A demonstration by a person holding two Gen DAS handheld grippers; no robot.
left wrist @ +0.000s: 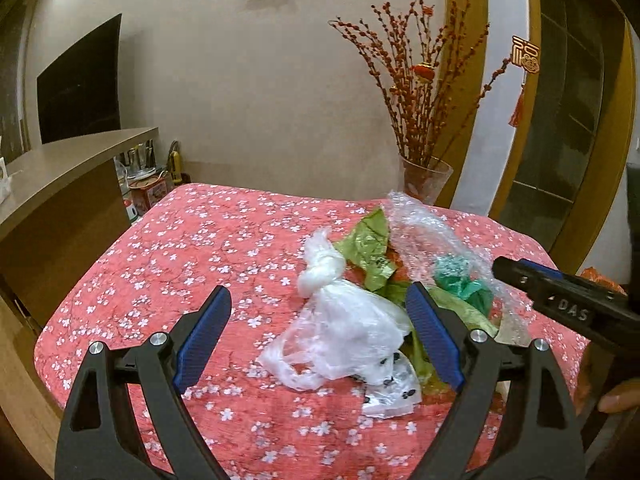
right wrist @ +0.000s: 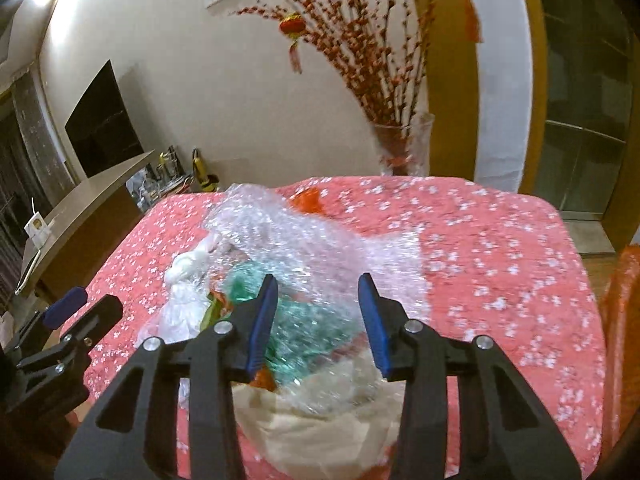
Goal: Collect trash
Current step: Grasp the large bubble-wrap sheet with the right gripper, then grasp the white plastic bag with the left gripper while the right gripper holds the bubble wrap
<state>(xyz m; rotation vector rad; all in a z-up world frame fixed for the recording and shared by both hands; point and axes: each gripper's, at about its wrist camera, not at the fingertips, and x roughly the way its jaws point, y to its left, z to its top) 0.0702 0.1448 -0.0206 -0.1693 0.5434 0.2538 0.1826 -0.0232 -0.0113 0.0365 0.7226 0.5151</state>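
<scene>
left of the trash pile (left wrist: 372, 292), pink tablecloth (left wrist: 180, 264) lies bare to its edges.

A heap of trash lies on the bench. The knotted white plastic bag (left wrist: 340, 320) sits at the 9 o'clock side. A crumpled light-green bag (left wrist: 366, 252) lies behind it, at 12 o'clock. A clear bubble wrap sheet (left wrist: 424, 228) covers the dark-green bag (left wrist: 464, 284) at 3 o'clock.
</scene>
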